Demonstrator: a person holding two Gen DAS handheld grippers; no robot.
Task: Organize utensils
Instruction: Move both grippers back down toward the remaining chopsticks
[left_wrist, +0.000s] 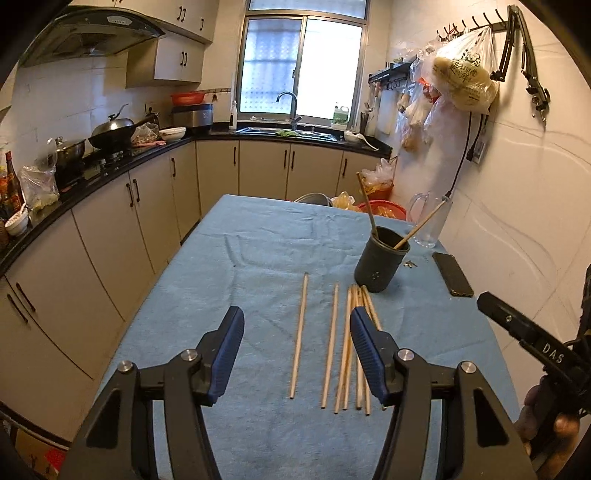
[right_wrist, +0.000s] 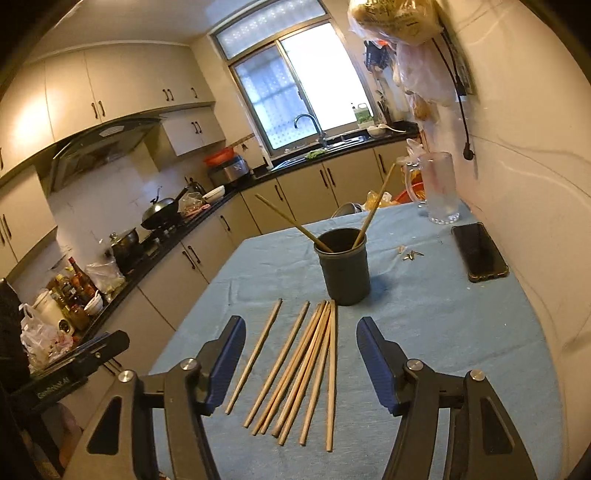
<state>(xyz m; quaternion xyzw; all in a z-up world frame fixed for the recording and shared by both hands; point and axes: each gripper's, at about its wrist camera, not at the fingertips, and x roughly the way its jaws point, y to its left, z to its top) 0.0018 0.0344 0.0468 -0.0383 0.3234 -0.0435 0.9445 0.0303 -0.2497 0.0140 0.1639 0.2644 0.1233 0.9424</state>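
Obs.: eight loose wooden chopsticks (right_wrist: 295, 373) lie flat on the blue cloth of the tabletop (right_wrist: 461, 332), toward its near edge, tips pointing at a dark cylindrical holder cup (right_wrist: 345, 266). The cup stands upright just beyond their far ends, nearer the right edge than the left. Two chopsticks (right_wrist: 373, 208) already stand in it, leaning against opposite sides of the rim. The left two loose sticks lie apart from the rest; the others form a touching, partly overlapping fan.

Left tool (left_wrist: 297, 356): jaws apart, empty, hovering above the near ends of the sticks. Its right pad overlaps the bundle in its own view; contact cannot be confirmed. Right tool (right_wrist: 301, 363): jaws apart, empty, straddling the fan from above.

Handling (judgement): sticks look light, stiff and thin, with a smooth wood finish. They will likely roll or pivot between the pads if pinched off-centre. Lying flat on soft cloth, there is little clearance under them, so the pads must press into the fabric. Best hold looks to be across the shaft near mid-length, or slightly toward the thicker end, jaws square to the stick. The isolated left sticks are the easier singles; a grab in the fan risks lifting neighbours too. The cup looks rigid but light, so a stick striking the rim could tip it.

Nearby, right edge: phone (right_wrist: 480, 253), small keys (right_wrist: 412, 254), glass mug (right_wrist: 439, 188). Keep clear.
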